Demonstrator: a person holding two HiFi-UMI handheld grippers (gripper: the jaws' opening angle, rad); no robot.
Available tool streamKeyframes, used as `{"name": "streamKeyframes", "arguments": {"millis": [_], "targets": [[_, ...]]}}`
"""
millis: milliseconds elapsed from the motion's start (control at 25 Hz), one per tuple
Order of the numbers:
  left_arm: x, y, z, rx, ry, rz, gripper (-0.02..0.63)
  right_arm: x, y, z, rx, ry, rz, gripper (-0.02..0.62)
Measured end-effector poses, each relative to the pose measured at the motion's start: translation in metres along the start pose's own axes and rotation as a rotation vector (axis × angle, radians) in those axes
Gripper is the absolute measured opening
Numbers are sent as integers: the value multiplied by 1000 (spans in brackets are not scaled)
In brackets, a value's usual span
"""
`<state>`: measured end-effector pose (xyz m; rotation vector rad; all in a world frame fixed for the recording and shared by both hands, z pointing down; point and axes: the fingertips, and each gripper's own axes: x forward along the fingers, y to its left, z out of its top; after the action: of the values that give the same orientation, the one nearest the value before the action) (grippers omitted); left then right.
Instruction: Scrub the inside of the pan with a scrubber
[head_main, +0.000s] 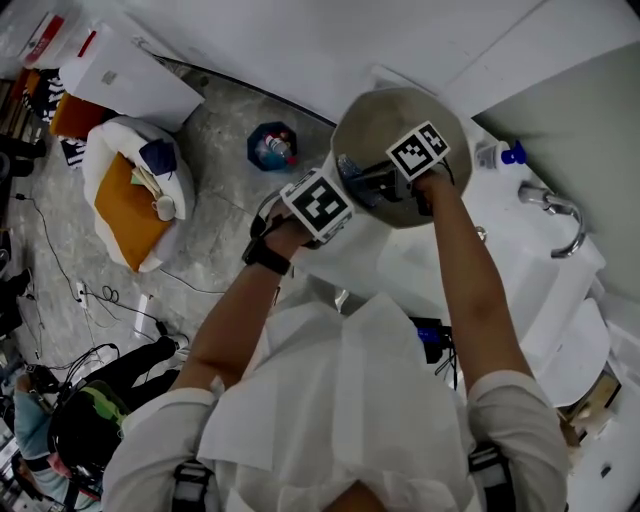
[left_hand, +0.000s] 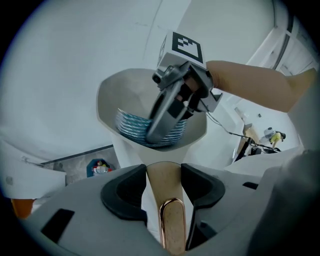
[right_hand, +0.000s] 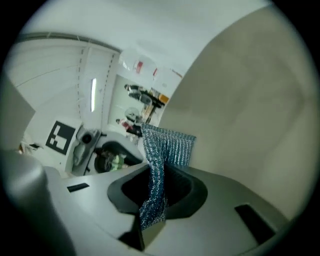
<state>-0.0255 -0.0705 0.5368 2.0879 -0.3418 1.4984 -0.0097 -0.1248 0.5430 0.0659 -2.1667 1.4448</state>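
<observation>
head view: you hold the pan (head_main: 395, 125) up in the air near the tap (head_main: 555, 210), its mouth tilted toward you. the left tongs (head_main: 345, 192) are at its near edge and the right tongs (head_main: 405, 185) reach into the bowl. to scrub well, i judge you should brace the pan firmly so it does not swing under the strokes.

left gripper view: the left tongs are closed on the pan's handle (left_hand: 167, 210), a tan bar with a copper-coloured loop, one pad on each side. beyond it the right tongs press the blue-silver scrubber (left_hand: 131, 127) against the pan's lower inner wall. work in overlapping circles from the floor up the sides, and turn the handle a little to bring fresh wall under the scrubber.

right gripper view: the right tongs pinch a fold of the scrubber, and the loose part stands up past the tips beside the pan's pale inside. lead with that free mesh, not the hard tips, or you may scratch the coating.

writing: the only markings are the black-and-white square markers on the tongs' cubes, no words. the label on the blue-capped bottle (head_main: 503, 153) is too small to read.
</observation>
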Motion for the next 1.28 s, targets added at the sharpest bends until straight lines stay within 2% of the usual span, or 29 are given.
{"name": "streamKeyframes", "arguments": {"millis": [80,160,240,360,440,520,600,640,720,800,960,1160,1240,1280], "targets": [[2,-1,6,14,-25,-1,230,-5,-9,39,7,-247,-54,48],[2,0,6,16,-22,5,232,-19,-25,74,16,-472,-175,48],[2,0,2,7,-12,8,230,-35,-36,92,-4,-586,-318,48],[4,-1,9,11,-55,-1,230,-73,-38,105,-183,-602,-597,48],[4,-1,11,13,-62,-1,230,-104,-38,117,-330,-583,-794,48],[4,0,10,14,-60,-1,230,-130,-42,129,-420,-543,-962,48],[4,-2,10,16,-64,-4,230,-143,-51,137,-468,-451,-1079,48],[4,-2,12,18,-69,-4,230,-141,-55,140,-491,-389,-1108,48],[4,-2,13,20,-73,-4,230,-126,-60,143,-549,-266,-1119,48],[4,-2,12,20,-73,-4,230,-105,-58,143,-608,-188,-1079,48],[3,-1,12,24,-82,-5,230,-55,-29,132,-728,-72,-883,48],[5,-2,12,25,-82,-3,230,-2,14,81,-816,124,-591,48],[5,-2,12,27,-81,0,230,3,16,76,-818,146,-567,48],[4,-1,11,28,-81,4,230,-2,11,83,-808,133,-599,47]]}}
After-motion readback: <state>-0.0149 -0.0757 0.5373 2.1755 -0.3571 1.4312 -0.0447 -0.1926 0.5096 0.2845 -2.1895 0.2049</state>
